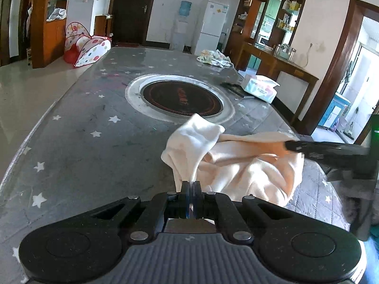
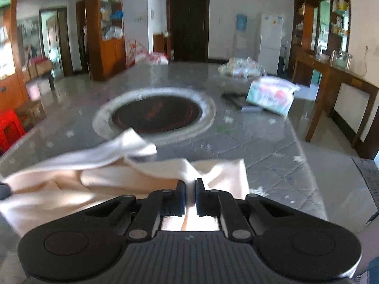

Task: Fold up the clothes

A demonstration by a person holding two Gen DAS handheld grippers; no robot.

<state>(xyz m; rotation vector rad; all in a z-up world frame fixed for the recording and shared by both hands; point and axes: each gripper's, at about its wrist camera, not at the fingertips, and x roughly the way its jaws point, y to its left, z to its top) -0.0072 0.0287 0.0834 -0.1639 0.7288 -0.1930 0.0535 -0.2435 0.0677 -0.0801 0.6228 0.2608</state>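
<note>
Partly bunched cream garment [image 1: 239, 165], edges hidden under both grippers' jaws, right view blurred

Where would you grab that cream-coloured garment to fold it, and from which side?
By its edges, one in each gripper, coming from the near side of the table. The cream garment lies crumpled, so pinched edges let it be stretched flat. The left gripper and right gripper each already pinch a fold that way.
</note>
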